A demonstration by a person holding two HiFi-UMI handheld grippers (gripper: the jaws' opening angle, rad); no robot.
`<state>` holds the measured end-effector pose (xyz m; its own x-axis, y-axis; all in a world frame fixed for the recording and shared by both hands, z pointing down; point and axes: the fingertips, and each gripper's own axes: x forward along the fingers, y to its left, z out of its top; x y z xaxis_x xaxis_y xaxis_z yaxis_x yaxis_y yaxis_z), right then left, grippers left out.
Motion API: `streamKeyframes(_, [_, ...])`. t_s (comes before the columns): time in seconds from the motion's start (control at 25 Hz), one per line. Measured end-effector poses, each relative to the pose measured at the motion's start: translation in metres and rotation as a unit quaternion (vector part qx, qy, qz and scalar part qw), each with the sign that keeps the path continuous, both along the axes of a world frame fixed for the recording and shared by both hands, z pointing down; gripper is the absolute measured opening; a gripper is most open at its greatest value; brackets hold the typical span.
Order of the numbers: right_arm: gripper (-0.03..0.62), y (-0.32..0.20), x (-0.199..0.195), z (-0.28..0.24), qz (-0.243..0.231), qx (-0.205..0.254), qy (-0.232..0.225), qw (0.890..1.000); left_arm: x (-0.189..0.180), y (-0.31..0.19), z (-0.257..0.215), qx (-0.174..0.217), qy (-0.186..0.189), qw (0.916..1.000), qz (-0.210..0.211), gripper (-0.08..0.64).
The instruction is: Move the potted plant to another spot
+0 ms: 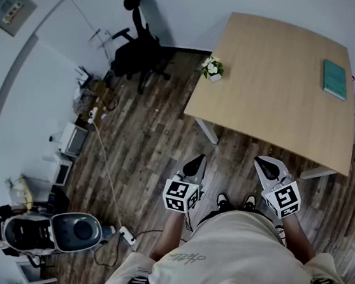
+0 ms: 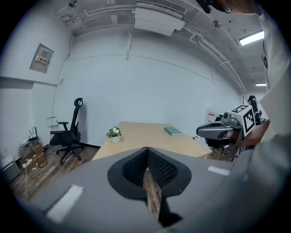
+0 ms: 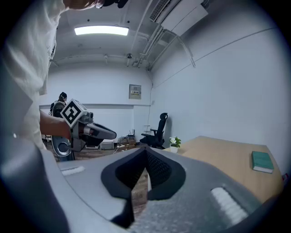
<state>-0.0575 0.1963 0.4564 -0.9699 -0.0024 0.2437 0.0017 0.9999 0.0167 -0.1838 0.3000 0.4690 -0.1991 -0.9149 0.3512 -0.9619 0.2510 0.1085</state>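
Note:
A small potted plant (image 1: 213, 68) in a white pot stands at the left edge of the wooden table (image 1: 273, 98). It also shows far off as the plant (image 2: 114, 134) on the table's near-left corner, and as the plant (image 3: 174, 144) beyond the right jaws. My left gripper (image 1: 194, 166) is held in front of the table, shut, with nothing between its fingers. My right gripper (image 1: 266, 167) hovers at the table's near edge, also shut and empty. Both are well short of the plant. The right gripper (image 2: 223, 131) appears in the left gripper view, the left gripper (image 3: 93, 132) in the right one.
A teal book (image 1: 335, 79) lies at the table's far right. A black office chair (image 1: 136, 49) stands left of the table. Boxes, cables and a power strip (image 1: 127, 235) clutter the wood floor at left. A person (image 1: 19, 228) sits at lower left.

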Motion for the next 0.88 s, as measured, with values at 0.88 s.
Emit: streamKeyframes(0.88, [0.003,-0.002,-0.004,-0.018,0.027,-0.034,-0.039,0.998,0.013,0.017,-0.003,0.01,0.006,0.9998,-0.018,0.018])
